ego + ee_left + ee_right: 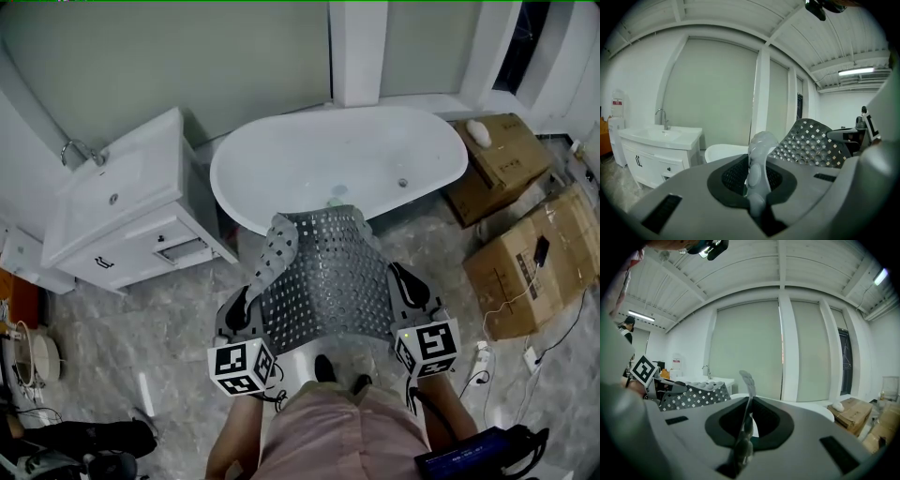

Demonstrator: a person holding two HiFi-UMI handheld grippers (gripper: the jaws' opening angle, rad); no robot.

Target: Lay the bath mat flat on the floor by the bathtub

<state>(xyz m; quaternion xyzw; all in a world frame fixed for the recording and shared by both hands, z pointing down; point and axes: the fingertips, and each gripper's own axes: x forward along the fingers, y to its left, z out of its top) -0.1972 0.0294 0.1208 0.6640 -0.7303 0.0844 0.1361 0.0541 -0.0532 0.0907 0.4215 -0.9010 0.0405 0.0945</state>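
Left claw (246,307), right claw (406,289) near level, side by side, each clamped on bath mat (328,281) edge.

A white vanity (131,211) stands at the floor's (141,337) left side against the wall, with a faucet (82,150) behind its basin and dark handles on its drawers. Two cardboard boxes sit along the floor's right edge. The far box (502,155) carries a white lump (479,131). The near box (534,272) carries a small black item (541,249) with a cable. A power strip (482,356) lies just beside the near box. A white pillar (356,47) rises between grey blinds (169,66).
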